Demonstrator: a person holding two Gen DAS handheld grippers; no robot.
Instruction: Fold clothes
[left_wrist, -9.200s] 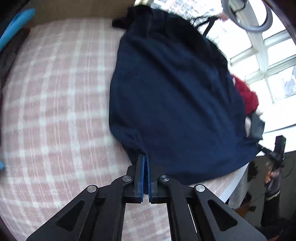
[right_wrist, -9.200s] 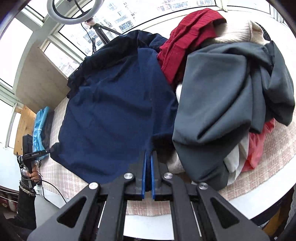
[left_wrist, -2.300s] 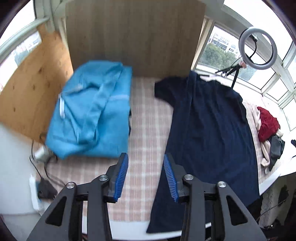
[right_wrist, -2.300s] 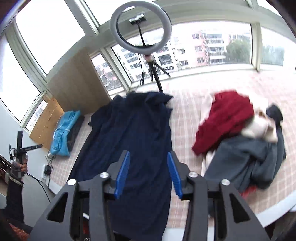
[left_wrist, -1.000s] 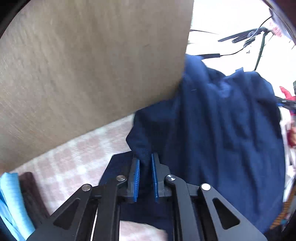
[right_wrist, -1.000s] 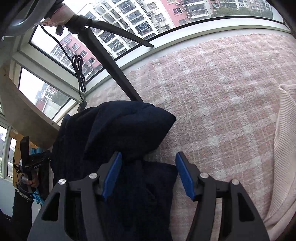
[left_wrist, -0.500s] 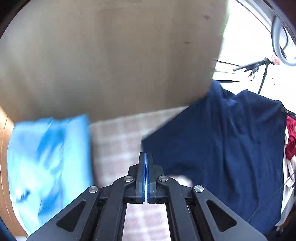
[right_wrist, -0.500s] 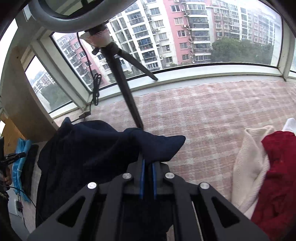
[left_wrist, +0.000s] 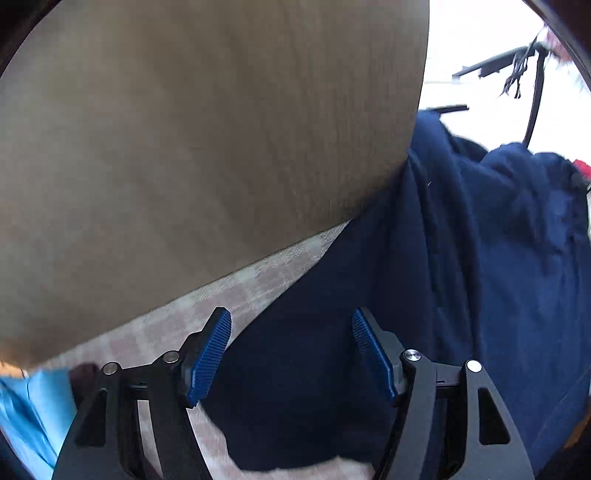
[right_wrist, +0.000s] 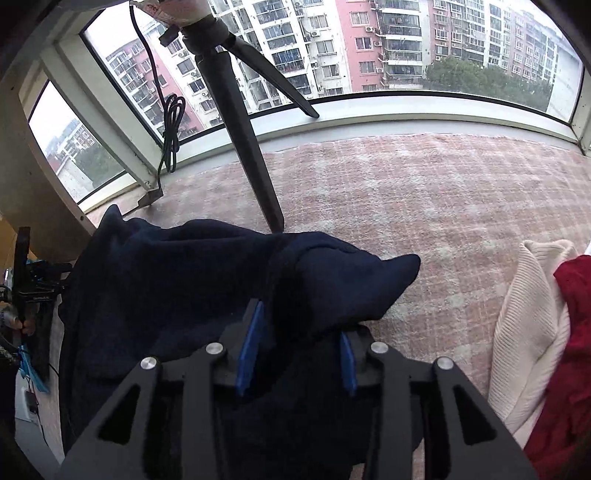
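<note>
Left claw (left_wrist: 291, 350): jaws apart and opening, pointed steeply down. The navy garment (left_wrist: 461, 280) lies beneath and between the blue pads (left_wrist: 208, 350), but neither pad presses on it; released. The garment's near sleeve edge sits on the pink checked cover (left_wrist: 236, 291) of the worktop, close against the wooden board (left_wrist: 203, 129) that stands behind it. A light blue garment (left_wrist: 26, 413) shows at the lower left corner, apart from the navy one.

Right claw (right_wrist: 299, 350): jaws part way apart and opening. A fold of the navy garment (right_wrist: 177, 280) drapes over and between the pads, hiding most of the right pad; the left pad (right_wrist: 251, 343) stands clear of the cloth beside it. Grip reads as released, cloth still lying across the jaws.

The garment's far sleeve (right_wrist: 362, 277) lies folded over the body of the garment, its tip pointing toward the cream knit (right_wrist: 532, 325) and red garment (right_wrist: 569, 354) at the right. A tripod leg (right_wrist: 255, 155) stands just behind the navy cloth, before the window (right_wrist: 369, 48).
</note>
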